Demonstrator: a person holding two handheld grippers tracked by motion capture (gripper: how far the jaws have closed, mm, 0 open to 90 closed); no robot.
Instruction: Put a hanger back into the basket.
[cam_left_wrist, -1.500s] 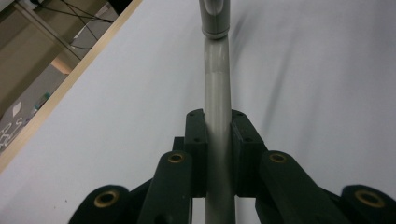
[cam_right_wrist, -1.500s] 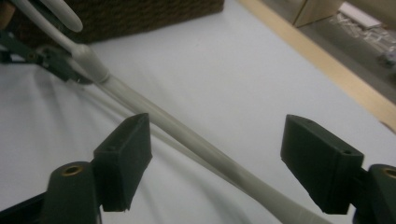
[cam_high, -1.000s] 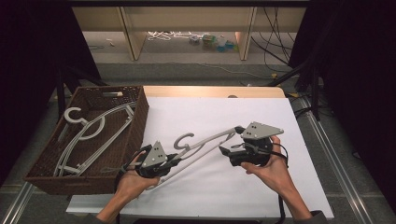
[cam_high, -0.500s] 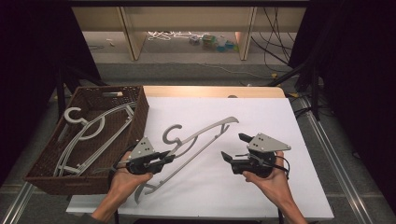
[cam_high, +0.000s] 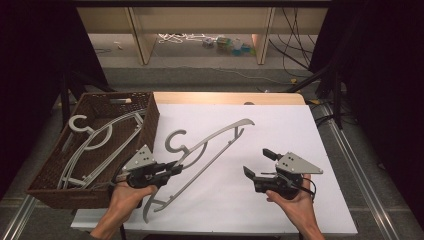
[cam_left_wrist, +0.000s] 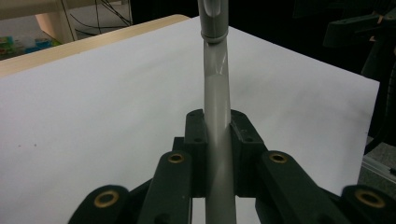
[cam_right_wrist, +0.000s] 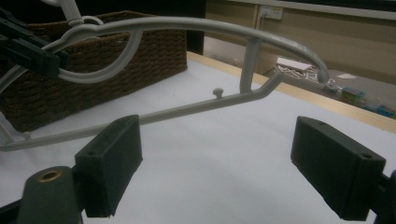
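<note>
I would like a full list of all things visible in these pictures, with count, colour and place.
hanger on the sheet: one, grey, lying slantwise on the white sheet, held at its lower part
hangers in the basket: at least two, grey, inside the basket
basket: one, brown wicker, at the table's left edge
white sheet: one, white, covering the table
shelf unit: one, pale wood, behind the table
left hand-held gripper: one, black, shut on the hanger on the sheet
right hand-held gripper: one, black, open, over the sheet
hands: two, at the bottom edge
</note>
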